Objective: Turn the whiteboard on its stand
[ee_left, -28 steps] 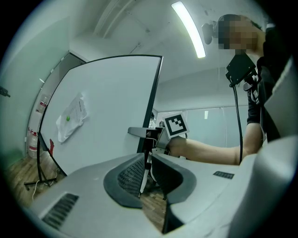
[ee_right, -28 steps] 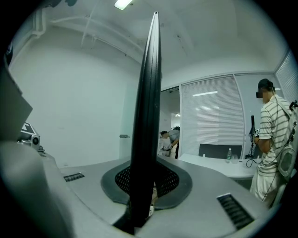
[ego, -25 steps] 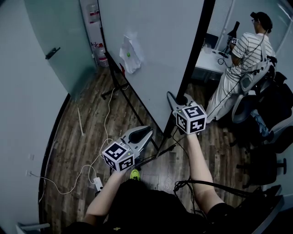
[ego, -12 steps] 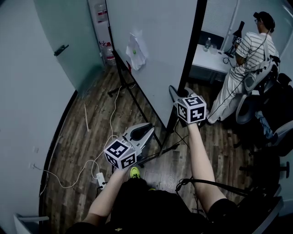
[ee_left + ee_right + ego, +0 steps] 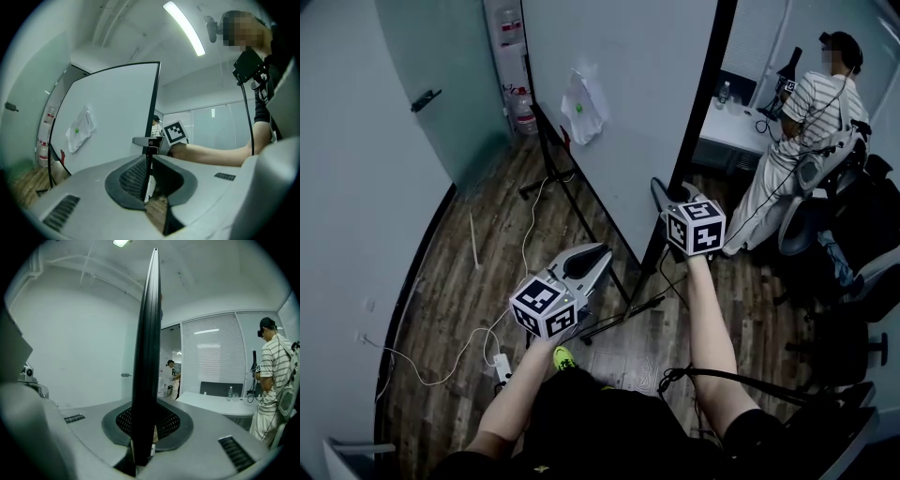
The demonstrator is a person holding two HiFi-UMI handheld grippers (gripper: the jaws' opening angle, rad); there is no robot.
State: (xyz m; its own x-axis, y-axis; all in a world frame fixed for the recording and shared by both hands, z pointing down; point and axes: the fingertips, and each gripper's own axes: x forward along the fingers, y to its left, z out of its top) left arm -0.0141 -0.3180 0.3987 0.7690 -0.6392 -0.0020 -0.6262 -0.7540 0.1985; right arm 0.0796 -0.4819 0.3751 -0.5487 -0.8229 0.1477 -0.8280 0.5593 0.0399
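One grip does the work: the right gripper (image 5: 143, 425) has its fingers pinched on the black side edge of the whiteboard (image 5: 628, 103), likely for leverage to swing it. The board stands upright on the floor (image 5: 469, 281). The left gripper (image 5: 149, 176) waits nearby, fingers closed and empty.

Whiteboard (image 5: 628, 94), tall, white face, thin black frame, standing upright, edge-on

The right gripper (image 5: 146, 425), arm stretching forward, is clamping the whiteboard (image 5: 148, 333) edge; the left gripper (image 5: 149, 164), at its 8 o'clock, is hovering with jaws together.
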